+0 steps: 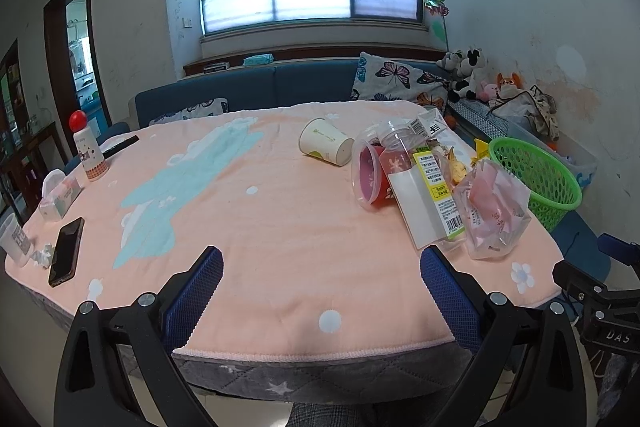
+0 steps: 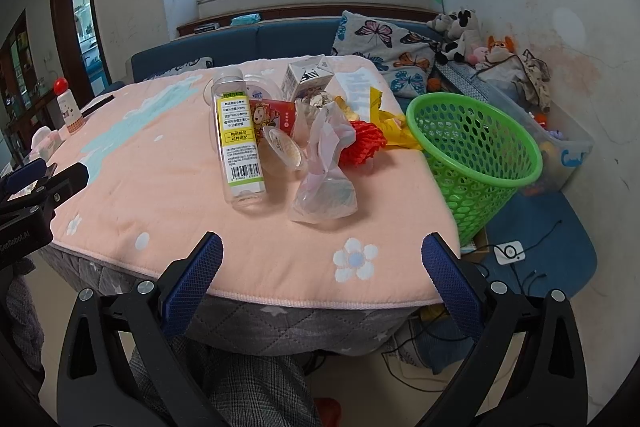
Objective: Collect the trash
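Observation:
A pile of trash lies on the pink tablecloth: a clear plastic bottle with a yellow label, a crumpled clear bag, a small lidded cup, red netting, yellow wrappers and a white carton. A green mesh basket stands at the table's right edge. In the left wrist view, a paper cup lies tipped, beside the bottle, bag and basket. My left gripper and right gripper are open and empty over the near table edge.
At the left of the table are a phone, a tissue pack, a red-capped bottle and a remote. A blue sofa with cushions stands behind. A clear storage bin and cables are at right.

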### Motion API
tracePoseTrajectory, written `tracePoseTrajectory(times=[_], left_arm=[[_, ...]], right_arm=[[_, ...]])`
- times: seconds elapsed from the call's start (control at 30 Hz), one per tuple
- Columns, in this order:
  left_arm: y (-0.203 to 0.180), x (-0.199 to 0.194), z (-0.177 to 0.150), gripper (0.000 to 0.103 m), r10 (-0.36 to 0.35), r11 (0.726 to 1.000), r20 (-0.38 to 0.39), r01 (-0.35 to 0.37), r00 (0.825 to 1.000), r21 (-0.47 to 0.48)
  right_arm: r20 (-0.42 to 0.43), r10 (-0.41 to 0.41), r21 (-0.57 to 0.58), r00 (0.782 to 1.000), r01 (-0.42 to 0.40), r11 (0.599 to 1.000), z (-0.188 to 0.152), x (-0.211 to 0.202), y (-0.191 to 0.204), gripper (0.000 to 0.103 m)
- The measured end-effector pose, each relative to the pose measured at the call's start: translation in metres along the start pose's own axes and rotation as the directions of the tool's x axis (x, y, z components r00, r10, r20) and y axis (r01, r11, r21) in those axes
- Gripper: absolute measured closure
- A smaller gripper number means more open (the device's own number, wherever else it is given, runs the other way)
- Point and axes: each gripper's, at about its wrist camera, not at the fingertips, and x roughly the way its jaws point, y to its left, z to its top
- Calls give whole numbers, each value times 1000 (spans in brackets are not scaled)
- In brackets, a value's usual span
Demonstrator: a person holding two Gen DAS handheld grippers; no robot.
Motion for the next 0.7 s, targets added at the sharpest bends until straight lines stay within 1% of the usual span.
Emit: tracePoseTrajectory(times=[0.7], left_arm=[[1, 1, 3, 7, 1, 1000, -2, -1, 1000, -6]], right_arm=[[-7, 5, 3, 1000, -5, 1000, 2, 4, -1, 4]])
